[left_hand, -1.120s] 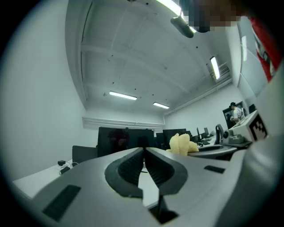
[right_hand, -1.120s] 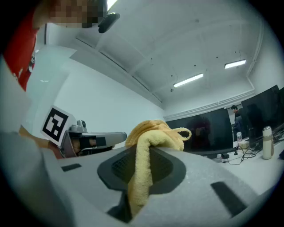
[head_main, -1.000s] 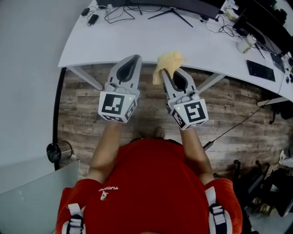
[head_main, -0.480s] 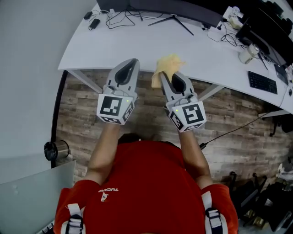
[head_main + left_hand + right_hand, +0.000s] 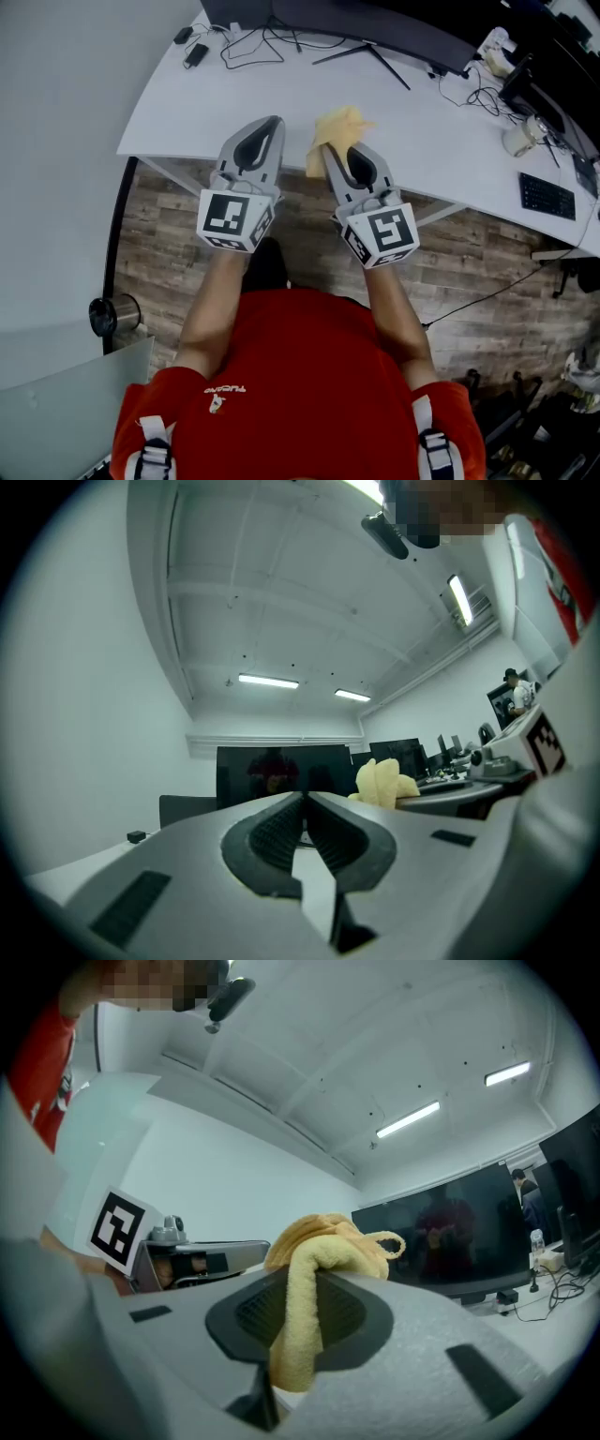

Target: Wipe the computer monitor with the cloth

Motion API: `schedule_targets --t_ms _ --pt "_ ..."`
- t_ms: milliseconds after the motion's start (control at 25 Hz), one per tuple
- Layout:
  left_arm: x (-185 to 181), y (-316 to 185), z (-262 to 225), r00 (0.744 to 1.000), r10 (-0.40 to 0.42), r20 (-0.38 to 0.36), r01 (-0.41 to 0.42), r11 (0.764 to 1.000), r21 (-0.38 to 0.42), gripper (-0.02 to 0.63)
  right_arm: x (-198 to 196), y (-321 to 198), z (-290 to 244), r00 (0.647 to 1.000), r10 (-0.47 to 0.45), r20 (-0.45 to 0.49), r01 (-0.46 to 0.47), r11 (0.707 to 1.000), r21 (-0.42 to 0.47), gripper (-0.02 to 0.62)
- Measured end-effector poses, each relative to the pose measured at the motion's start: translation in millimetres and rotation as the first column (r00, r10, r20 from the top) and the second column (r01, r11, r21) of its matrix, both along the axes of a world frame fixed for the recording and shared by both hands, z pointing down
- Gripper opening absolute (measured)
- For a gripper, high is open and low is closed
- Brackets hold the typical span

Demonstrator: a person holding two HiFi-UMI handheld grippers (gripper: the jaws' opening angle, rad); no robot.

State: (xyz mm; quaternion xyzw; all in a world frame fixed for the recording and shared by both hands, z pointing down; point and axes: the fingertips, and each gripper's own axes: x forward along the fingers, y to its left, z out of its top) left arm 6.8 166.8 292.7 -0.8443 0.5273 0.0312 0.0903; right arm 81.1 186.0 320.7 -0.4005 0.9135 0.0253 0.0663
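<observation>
You've stepped in closer: the desk [image 5: 187,103] edge now sits under both tips, and the monitor [image 5: 375,21] is straight ahead, still untouched. Your right gripper [image 5: 330,150] stays clamped on the yellow cloth [image 5: 337,124] bunched at its tip. Your left gripper [image 5: 273,121] is closed and empty.

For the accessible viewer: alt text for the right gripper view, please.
The right hand-held gripper is shut on a bunched yellow cloth, seen up close. Behind it stands a dark computer monitor under ceiling strip lights.
</observation>
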Motion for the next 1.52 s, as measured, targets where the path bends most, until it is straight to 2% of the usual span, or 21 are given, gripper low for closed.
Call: schedule_targets --t_ms 240,760,1120,1320,1520 --pt "-42 -81 2 1.0 0.021 -0.014 -0.021 1.0 0.002 0.015 -42 -78 1 0.999 0.026 -0.035 -0.026 1.0 -0.008 0.063" --pt "-164 -255 11 0.995 0.097 -0.02 -0.097 0.995 -0.003 0.015 -183 -259 16 0.992 0.087 -0.087 -0.094 0.992 -0.081 0.063" --pt "-194 -340 32 0.988 0.152 -0.031 -0.153 0.987 -0.039 0.015 -220 -353 45 0.981 0.146 -0.129 -0.165 0.975 -0.148 0.063" --pt "-190 -371 46 0.987 0.156 -0.044 -0.159 0.984 -0.085 0.015 -228 -394 73 0.98 0.137 -0.146 -0.166 0.964 -0.207 0.063" --pt "-192 -396 61 0.991 0.126 -0.041 -0.13 0.985 -0.116 0.015 -237 -428 102 0.978 0.111 -0.176 -0.153 0.956 -0.25 0.063"
